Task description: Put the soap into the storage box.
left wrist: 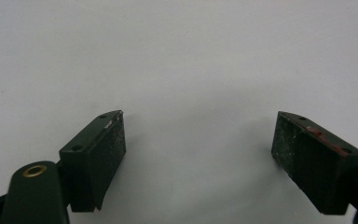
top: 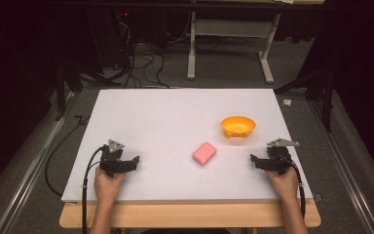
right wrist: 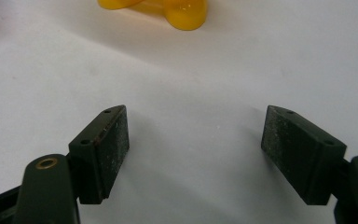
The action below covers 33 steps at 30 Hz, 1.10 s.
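A pink block (top: 204,153) (soap-like, with rounded corners) lies flat on the white table (top: 175,112), right of centre and toward the near edge. An orange bowl (top: 238,126) stands just beyond it, nearer the right edge. The left gripper (top: 135,161) rests by the near-left corner, its jaws spread wide over bare surface. The right gripper (top: 253,159) sits by the near-right corner, jaws likewise spread, holding nothing.
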Tool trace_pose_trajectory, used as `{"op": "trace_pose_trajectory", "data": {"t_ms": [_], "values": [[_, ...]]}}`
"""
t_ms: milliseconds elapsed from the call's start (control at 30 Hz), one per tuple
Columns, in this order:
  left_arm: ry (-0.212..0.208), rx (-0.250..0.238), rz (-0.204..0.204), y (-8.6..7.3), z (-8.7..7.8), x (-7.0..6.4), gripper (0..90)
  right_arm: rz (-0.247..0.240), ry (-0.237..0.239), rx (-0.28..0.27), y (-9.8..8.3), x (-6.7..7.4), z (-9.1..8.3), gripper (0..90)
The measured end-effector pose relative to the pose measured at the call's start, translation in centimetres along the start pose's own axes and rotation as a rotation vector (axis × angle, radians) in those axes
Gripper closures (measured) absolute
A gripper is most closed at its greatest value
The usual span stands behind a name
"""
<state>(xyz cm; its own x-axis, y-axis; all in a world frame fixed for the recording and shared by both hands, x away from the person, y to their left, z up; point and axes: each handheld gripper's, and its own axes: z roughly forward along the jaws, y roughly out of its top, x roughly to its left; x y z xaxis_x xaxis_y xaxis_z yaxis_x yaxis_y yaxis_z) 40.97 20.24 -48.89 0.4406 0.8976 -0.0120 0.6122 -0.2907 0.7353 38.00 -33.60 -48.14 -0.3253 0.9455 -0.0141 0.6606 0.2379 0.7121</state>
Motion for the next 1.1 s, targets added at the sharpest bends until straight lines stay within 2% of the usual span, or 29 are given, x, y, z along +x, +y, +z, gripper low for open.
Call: {"op": "trace_pose_trajectory", "data": {"t_ms": [933,1100], "values": [[0.005,-0.003,0.0,-0.02,-0.03,-0.02,19.2,-0.001,0.0,0.012,0.16,0.03,0.01,23.5],[0.006,-0.004,-0.001,-0.02,-0.02,-0.02,19.2,-0.004,0.005,0.034,0.34,0.11,-0.23,22.7]]}}
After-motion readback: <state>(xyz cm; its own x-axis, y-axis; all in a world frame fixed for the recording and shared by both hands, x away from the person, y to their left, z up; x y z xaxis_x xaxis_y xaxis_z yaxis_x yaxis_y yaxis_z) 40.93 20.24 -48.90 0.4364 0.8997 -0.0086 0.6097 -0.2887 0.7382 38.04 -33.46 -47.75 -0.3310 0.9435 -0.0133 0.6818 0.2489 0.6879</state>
